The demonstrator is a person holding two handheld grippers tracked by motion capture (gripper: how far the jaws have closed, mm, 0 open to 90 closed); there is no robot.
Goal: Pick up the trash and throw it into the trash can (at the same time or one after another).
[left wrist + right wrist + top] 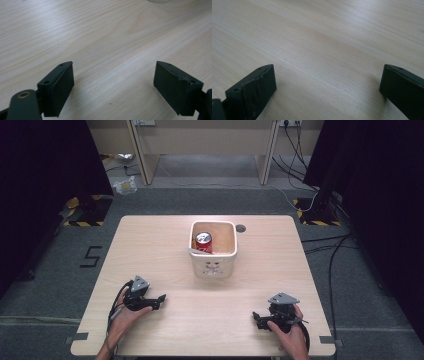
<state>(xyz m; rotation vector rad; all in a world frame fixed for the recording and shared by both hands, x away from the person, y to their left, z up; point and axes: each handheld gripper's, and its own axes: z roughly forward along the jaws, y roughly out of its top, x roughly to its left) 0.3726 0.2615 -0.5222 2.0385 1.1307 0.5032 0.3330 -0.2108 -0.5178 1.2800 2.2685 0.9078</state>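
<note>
A white square bin (214,266) stands at the table's middle, toward the far side. Inside it a red soda can (203,242) stands upright against the left wall, with a pale scrap beside it. My left gripper (161,298) rests low over the near left of the table, held by a hand. Its jaws stand wide apart over bare wood (113,75). My right gripper (256,317) sits at the near right, also in a hand. Its jaws are spread wide with nothing between them (328,85).
The wooden table (165,245) has a small round hole (240,228) just right of the bin's far corner. Grey floor surrounds the table, with cables at the right, black stands at both sides and a desk frame at the back.
</note>
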